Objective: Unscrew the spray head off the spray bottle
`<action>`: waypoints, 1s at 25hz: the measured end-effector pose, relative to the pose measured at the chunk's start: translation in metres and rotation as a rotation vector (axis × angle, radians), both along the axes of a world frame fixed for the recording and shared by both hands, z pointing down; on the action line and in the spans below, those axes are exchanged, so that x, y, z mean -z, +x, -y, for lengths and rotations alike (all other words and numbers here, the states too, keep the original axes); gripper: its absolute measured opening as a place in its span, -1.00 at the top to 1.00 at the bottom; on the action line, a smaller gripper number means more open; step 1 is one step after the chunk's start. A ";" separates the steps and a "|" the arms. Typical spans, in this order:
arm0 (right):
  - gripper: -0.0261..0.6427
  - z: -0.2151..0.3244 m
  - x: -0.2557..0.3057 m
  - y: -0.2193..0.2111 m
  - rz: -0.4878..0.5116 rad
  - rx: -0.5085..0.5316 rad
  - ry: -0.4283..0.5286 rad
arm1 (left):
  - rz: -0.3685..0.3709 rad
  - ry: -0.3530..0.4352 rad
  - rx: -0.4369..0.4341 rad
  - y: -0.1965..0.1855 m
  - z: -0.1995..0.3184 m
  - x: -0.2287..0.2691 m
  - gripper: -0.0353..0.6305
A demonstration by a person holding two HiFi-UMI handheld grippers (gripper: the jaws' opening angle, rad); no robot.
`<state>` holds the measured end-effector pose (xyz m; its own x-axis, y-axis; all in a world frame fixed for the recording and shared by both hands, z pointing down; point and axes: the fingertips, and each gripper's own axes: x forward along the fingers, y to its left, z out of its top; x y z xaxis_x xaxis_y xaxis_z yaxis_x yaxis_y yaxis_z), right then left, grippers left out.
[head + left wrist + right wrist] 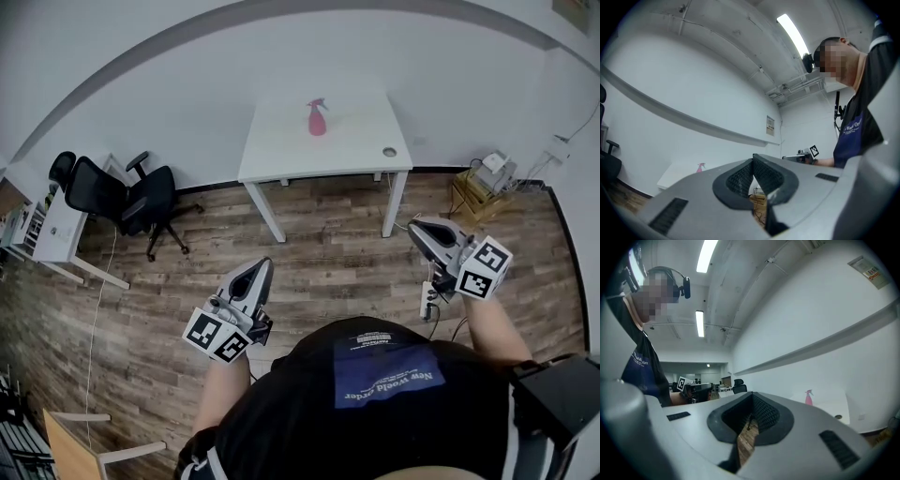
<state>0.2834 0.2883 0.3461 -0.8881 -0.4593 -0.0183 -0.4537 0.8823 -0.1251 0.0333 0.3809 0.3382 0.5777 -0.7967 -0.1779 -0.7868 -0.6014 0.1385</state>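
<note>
A pink spray bottle [317, 118] with its spray head on stands upright on a white table [281, 155] far ahead, against the wall. The bottle shows small in the left gripper view [700, 167] and in the right gripper view [808, 397]. My left gripper [264, 265] is held over the wooden floor, well short of the table, shut with nothing between its jaws. My right gripper [413, 226] hangs at the right, also shut and empty, short of the table's right front leg. In each gripper view the jaw tips meet: left [753, 156], right [753, 395].
A small round object [389, 152] lies near the table's right front corner. A black office chair [122, 195] and a white desk [56, 230] stand at the left. A wooden crate with boxes [483, 187] and cables sit at the right wall. A power strip [427, 298] lies on the floor.
</note>
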 end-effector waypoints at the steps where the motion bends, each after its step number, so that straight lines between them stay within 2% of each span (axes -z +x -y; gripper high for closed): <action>1: 0.93 0.004 -0.002 0.006 0.003 -0.006 -0.005 | 0.004 -0.003 -0.007 0.006 0.005 -0.001 0.89; 7: 0.93 0.029 -0.015 0.021 0.012 -0.028 -0.030 | 0.024 -0.029 -0.033 0.019 0.036 -0.007 0.89; 13: 0.93 0.054 -0.023 0.002 -0.009 -0.045 -0.049 | 0.013 -0.034 -0.060 0.002 0.062 -0.014 0.89; 20: 0.93 0.094 -0.013 -0.061 -0.020 -0.077 -0.031 | -0.017 -0.020 -0.089 -0.067 0.111 -0.011 0.89; 25: 0.93 0.127 0.000 -0.121 -0.023 -0.106 -0.021 | -0.002 0.003 -0.130 -0.123 0.149 0.001 0.89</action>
